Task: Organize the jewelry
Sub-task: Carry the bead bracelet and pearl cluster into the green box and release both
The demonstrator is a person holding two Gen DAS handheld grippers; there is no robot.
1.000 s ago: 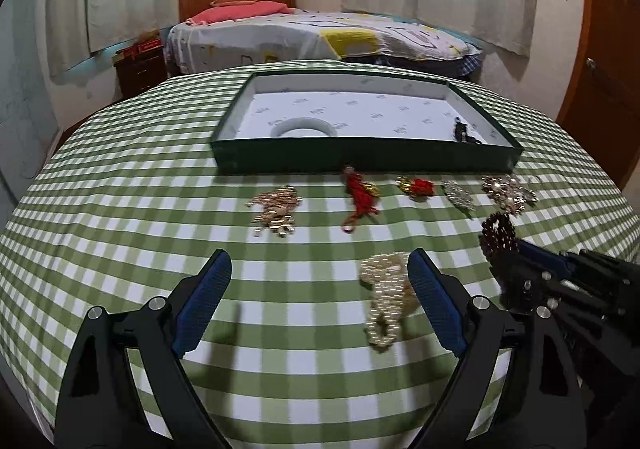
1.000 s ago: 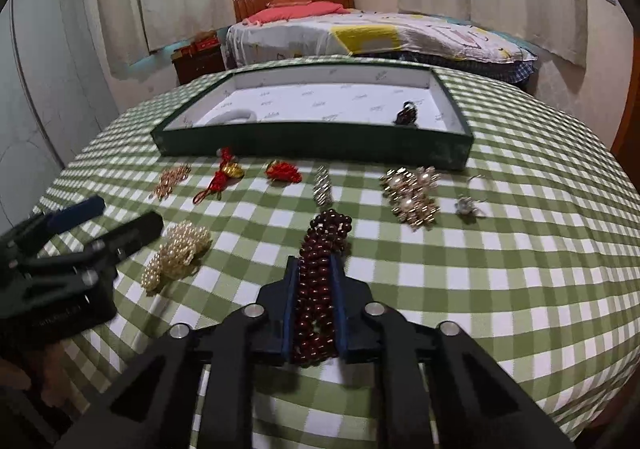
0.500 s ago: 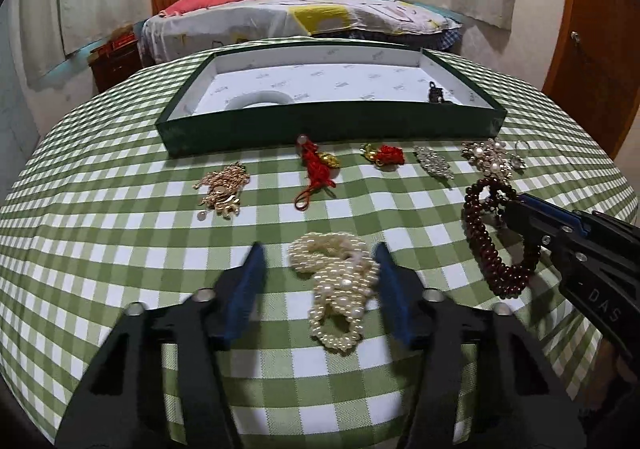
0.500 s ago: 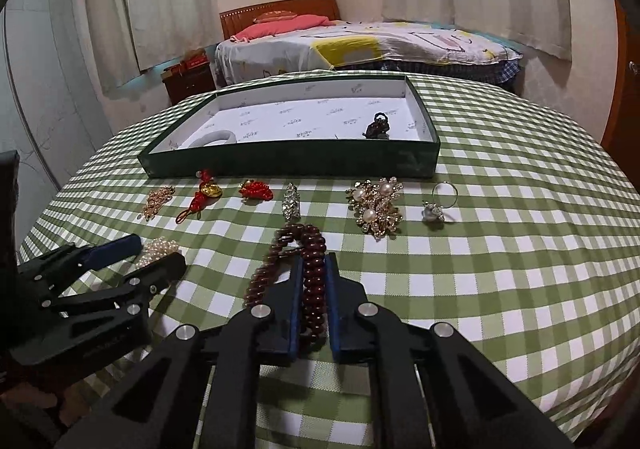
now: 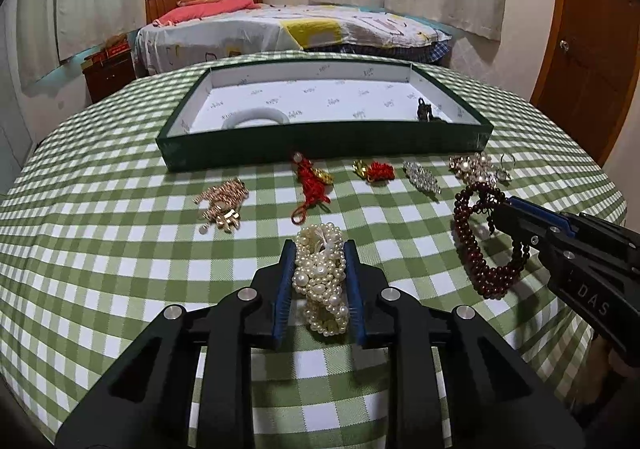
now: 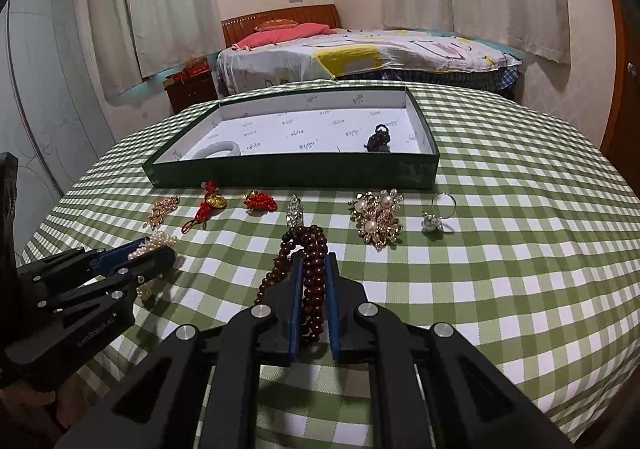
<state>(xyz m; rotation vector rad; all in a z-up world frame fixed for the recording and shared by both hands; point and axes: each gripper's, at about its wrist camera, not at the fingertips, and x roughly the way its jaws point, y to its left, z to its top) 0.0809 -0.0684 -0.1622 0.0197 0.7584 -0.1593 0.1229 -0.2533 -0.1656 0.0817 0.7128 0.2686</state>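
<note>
The left gripper had its jaws pinching the pearl bracelet on the worktop, near the green tray. The right gripper pinched the dark red bead bracelet, right of the pearls.

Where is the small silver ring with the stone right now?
In the right wrist view, the small silver ring with the stone lies on the checked tablecloth, right of the gold-and-pearl cluster, near the green tray's front right corner.

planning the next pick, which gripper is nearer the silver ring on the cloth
Right. The right gripper, shut on the dark red bead bracelet, sits just left of the silver ring; the left gripper is far left, on the pearl bracelet.
</note>
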